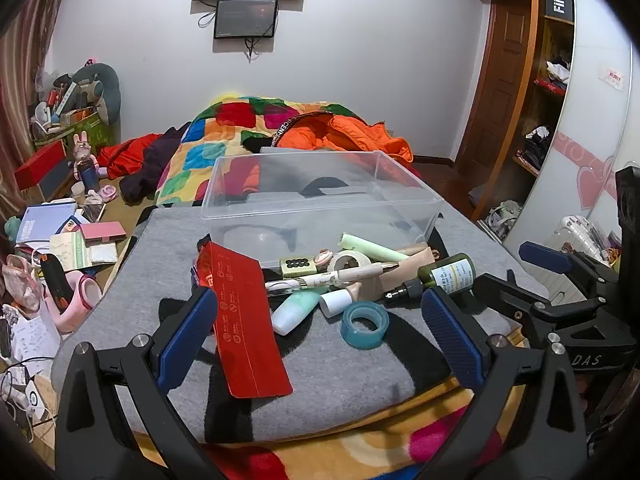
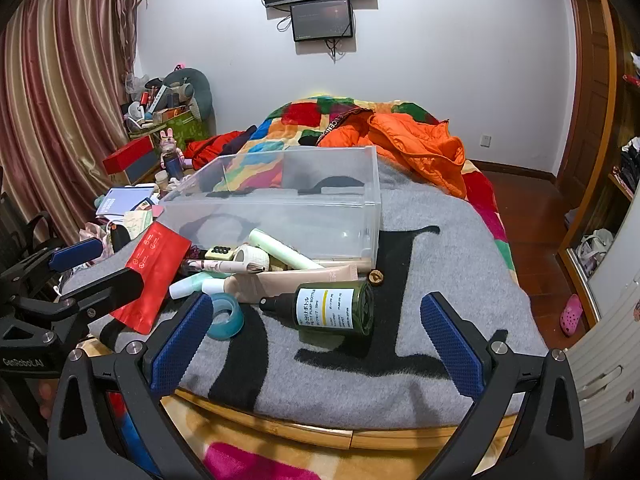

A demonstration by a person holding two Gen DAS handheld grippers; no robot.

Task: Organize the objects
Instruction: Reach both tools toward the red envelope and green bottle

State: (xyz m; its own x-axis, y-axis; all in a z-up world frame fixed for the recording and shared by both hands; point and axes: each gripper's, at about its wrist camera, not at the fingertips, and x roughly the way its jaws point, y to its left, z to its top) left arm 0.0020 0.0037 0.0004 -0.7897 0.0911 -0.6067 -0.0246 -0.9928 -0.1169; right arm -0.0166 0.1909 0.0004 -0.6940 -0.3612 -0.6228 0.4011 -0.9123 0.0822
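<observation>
A clear plastic bin (image 1: 320, 196) (image 2: 280, 204) stands empty on a grey blanket (image 1: 340, 380) (image 2: 460, 264). In front of it lies a pile: a red flat packet (image 1: 244, 320) (image 2: 154, 268), a teal tape roll (image 1: 365, 324) (image 2: 226, 316), a dark green pump bottle (image 1: 444, 274) (image 2: 332, 310), a pale green tube (image 1: 372, 248) (image 2: 280, 248), a pen (image 1: 332, 276), a mint bottle (image 1: 294, 312) and a beige tube (image 2: 296, 278). My left gripper (image 1: 320, 336) is open and empty before the pile. My right gripper (image 2: 316, 344) is open and empty, near the pump bottle.
An orange jacket (image 1: 344, 132) (image 2: 412, 148) and a colourful quilt (image 1: 224, 148) lie behind the bin. Cluttered books and boxes (image 1: 68, 232) fill the left side. A wooden board edge (image 2: 320, 428) runs under the blanket's front. A wardrobe (image 1: 552, 80) stands on the right.
</observation>
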